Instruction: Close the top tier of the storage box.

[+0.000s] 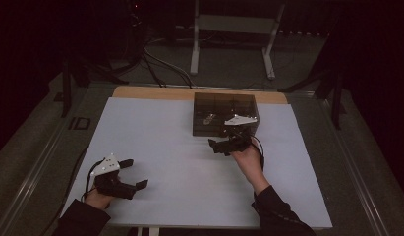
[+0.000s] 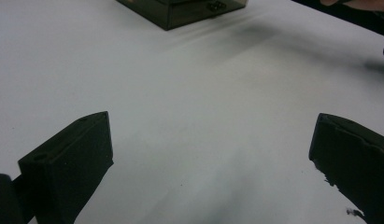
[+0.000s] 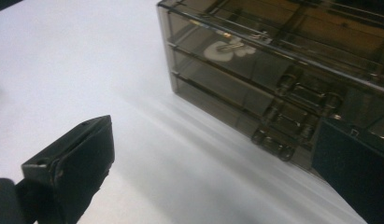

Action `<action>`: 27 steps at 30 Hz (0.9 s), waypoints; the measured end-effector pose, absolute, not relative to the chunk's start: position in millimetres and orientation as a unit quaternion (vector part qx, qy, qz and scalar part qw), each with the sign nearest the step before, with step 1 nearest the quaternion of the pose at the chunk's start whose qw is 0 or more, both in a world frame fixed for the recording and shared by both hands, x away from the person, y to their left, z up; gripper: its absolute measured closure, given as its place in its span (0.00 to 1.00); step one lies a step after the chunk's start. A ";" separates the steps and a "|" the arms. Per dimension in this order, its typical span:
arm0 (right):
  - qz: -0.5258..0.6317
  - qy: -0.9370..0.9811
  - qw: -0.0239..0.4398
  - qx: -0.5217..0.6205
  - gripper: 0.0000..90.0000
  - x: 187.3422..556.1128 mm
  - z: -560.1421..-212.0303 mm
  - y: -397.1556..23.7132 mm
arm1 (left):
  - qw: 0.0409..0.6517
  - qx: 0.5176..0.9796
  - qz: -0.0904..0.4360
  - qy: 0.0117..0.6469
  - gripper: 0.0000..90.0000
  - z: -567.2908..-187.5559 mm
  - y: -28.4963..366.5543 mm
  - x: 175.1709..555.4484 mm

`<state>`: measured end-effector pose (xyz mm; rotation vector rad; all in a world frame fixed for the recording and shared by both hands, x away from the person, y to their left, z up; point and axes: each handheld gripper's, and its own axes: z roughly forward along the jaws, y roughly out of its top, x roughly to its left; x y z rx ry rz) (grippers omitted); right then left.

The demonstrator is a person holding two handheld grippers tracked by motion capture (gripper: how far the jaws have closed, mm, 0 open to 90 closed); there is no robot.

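A smoky clear plastic box with inner compartments stands at the far middle of the white table. Small pale parts lie in one compartment, and the latch faces my right gripper. My right gripper hangs open just in front of the box's near wall, nothing between its jaws; in the right gripper view the box is close ahead. My left gripper rests open near the front left of the table, jaws wide over bare surface. The box's corner shows far off in the left gripper view.
Beyond the table's wooden far edge lie cables and a white frame's legs on a dark floor. The person's right sleeve comes in at the bottom right.
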<state>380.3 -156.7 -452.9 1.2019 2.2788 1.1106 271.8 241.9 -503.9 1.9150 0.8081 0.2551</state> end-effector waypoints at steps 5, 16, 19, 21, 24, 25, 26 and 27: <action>0.402 0.811 0.151 0.397 0.00 374.5 -453.9 -157.9 | 0.501 0.791 0.107 0.334 0.01 -503.2 242.1 271.7; 0.435 0.811 0.146 0.364 0.00 357.9 -465.4 -173.0 | 0.501 0.791 0.106 0.334 0.01 -503.2 241.5 271.8; 0.437 0.812 0.143 0.359 0.00 352.4 -469.6 -176.7 | 0.501 0.791 0.106 0.333 0.01 -503.1 241.4 271.7; 0.437 0.814 0.140 0.357 0.00 348.6 -472.8 -178.7 | 0.500 0.792 0.106 0.333 0.01 -503.2 241.4 271.6; 0.437 0.816 0.140 0.352 0.00 342.2 -476.9 -182.3 | 0.501 0.791 0.107 0.333 0.01 -502.9 241.6 271.4; 0.436 0.817 0.141 0.349 0.00 340.4 -477.9 -183.8 | 0.502 0.791 0.107 0.333 0.01 -502.9 241.8 271.5; 0.438 0.817 0.140 0.348 0.00 338.2 -478.5 -185.5 | 0.502 0.791 0.107 0.334 0.01 -502.9 241.9 271.5; 0.438 0.817 0.139 0.347 0.00 336.2 -479.0 -187.1 | 0.501 0.791 0.107 0.334 0.01 -503.0 242.0 271.4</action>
